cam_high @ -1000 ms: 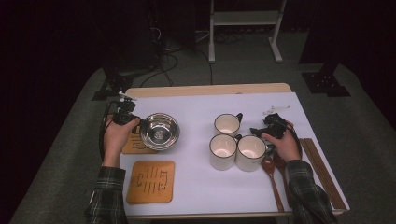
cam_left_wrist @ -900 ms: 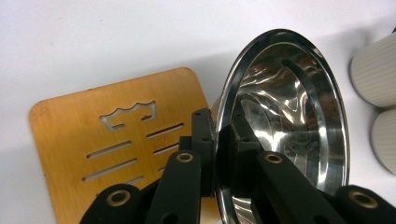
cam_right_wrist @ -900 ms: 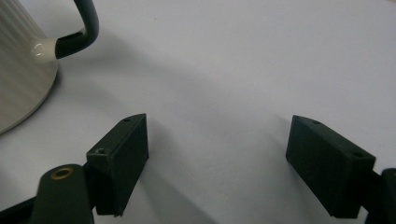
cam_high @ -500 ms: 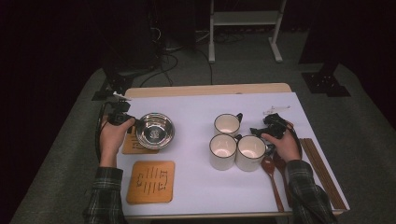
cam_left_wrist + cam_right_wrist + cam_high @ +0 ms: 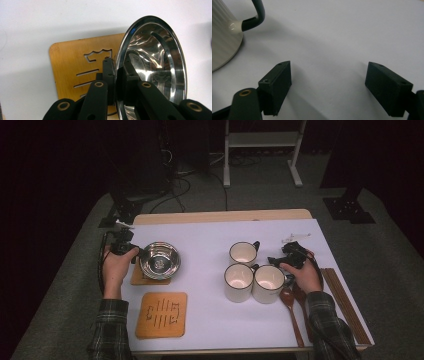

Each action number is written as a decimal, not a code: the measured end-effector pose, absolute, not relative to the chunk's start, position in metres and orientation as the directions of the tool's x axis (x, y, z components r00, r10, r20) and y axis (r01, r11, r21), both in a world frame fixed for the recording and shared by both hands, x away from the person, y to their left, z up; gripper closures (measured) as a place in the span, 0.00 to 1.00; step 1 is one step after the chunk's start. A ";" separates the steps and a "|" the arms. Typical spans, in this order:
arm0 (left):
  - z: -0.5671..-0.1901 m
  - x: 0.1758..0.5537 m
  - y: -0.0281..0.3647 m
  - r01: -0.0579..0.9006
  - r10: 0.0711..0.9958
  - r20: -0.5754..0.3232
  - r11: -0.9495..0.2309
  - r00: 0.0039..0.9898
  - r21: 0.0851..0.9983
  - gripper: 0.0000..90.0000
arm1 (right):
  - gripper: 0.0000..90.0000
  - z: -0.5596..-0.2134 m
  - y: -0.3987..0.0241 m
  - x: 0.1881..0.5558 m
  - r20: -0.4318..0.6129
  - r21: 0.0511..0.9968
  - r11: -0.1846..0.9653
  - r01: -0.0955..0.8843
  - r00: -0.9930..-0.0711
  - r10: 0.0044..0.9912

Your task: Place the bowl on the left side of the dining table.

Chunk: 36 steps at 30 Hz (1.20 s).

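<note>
Left gripper view: left hand-held gripper (image 5: pixel 116 72) pinching the steel bowl's (image 5: pixel 152 67) rim above a wooden coaster (image 5: pixel 75 62).
High view places that bowl at the tabletop's (image 5: pixel 210 240) left; farther right, the right hand-held gripper (image 5: pixel 328 85) stands spread, empty, beside three mugs (image 5: pixel 242 254).

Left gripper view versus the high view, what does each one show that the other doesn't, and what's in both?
Left gripper view alone: up close, the left gripper is shut on the steel bowl, one jaw inside the rim and one outside, and the cut-out pattern in the wooden coaster behind the bowl is plain.

High view alone: three mugs, a second coaster, wooden spoons, chopsticks, and the right gripper beside the mugs.

Both: the bowl, that coaster, the left gripper and the white table cover.
</note>
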State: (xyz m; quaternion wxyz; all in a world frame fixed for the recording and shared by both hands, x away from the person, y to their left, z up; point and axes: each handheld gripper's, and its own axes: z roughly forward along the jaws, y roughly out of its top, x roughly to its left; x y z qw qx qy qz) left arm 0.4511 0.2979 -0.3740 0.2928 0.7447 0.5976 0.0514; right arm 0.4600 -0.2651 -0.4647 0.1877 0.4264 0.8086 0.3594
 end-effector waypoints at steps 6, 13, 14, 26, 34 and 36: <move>-0.377 0.452 0.305 0.868 0.930 -0.265 -0.100 0.256 0.487 0.93 | 0.22 -0.465 -0.265 0.460 0.002 0.741 0.379 0.554 -0.566 0.824; -0.379 0.453 0.309 0.872 0.939 -0.247 -0.095 0.239 0.480 0.93 | 0.22 -0.465 -0.265 0.460 0.002 0.741 0.378 0.554 -0.566 0.824; -0.380 0.453 0.310 0.873 0.939 -0.250 -0.092 0.236 0.480 0.93 | 0.22 -0.465 -0.265 0.460 0.002 0.741 0.378 0.554 -0.566 0.824; -0.380 0.453 0.312 0.873 0.950 -0.222 -0.088 0.218 0.480 0.93 | 0.22 -0.465 -0.265 0.460 0.003 0.741 0.378 0.555 -0.566 0.825; -0.381 0.453 0.312 0.876 0.956 -0.206 -0.091 0.210 0.474 0.92 | 0.22 -0.465 -0.265 0.460 0.002 0.742 0.379 0.554 -0.566 0.824; -0.381 0.453 0.312 0.878 0.958 -0.197 -0.094 0.208 0.470 0.92 | 0.22 -0.465 -0.265 0.460 0.003 0.742 0.378 0.554 -0.566 0.824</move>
